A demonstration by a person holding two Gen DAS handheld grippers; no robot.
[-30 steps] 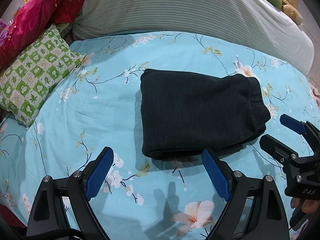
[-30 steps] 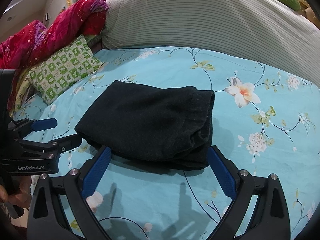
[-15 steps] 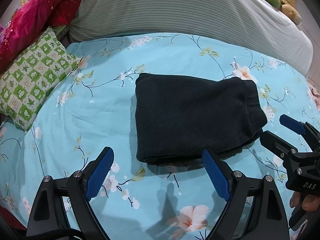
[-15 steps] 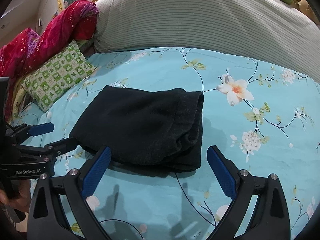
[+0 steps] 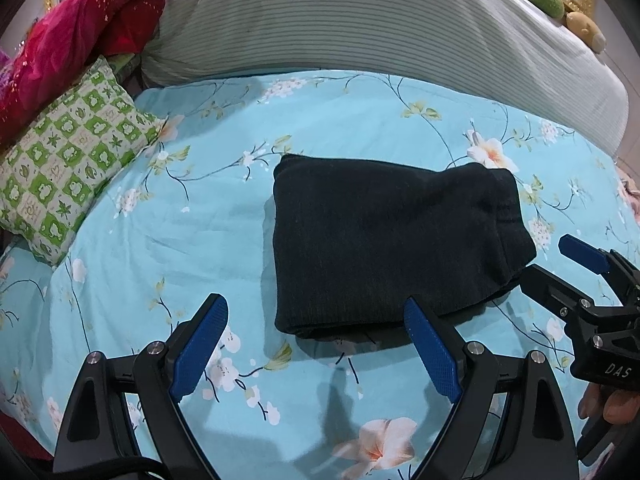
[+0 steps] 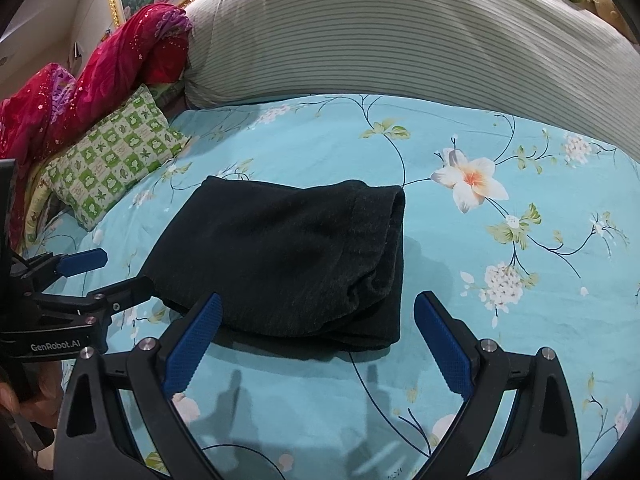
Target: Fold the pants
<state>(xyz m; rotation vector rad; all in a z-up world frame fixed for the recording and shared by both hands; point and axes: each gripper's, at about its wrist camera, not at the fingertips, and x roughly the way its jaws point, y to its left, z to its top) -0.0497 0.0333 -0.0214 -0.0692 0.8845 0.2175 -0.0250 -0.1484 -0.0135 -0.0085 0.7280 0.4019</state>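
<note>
Folded black pants (image 5: 392,248) lie on a floral turquoise bedsheet (image 5: 192,240), with two empty grippers hovering just short of them.

The pants sit near the middle of the bed as a compact rectangular bundle, their thicker layered end toward the right. The left gripper (image 5: 316,344) hangs over the sheet by the bundle's near edge, its blue-padded fingers spread wide and gripping nothing. The right gripper (image 6: 316,340) is likewise spread wide and empty, its fingers framing the near right corner of the bundle; whether they touch the cloth cannot be told. Toward the bed's far left corner rests a green-and-white checked pillow (image 5: 68,172), with a crumpled red blanket (image 5: 76,36) behind it. A large striped grey bolster (image 6: 400,40) runs along the far edge.
</note>
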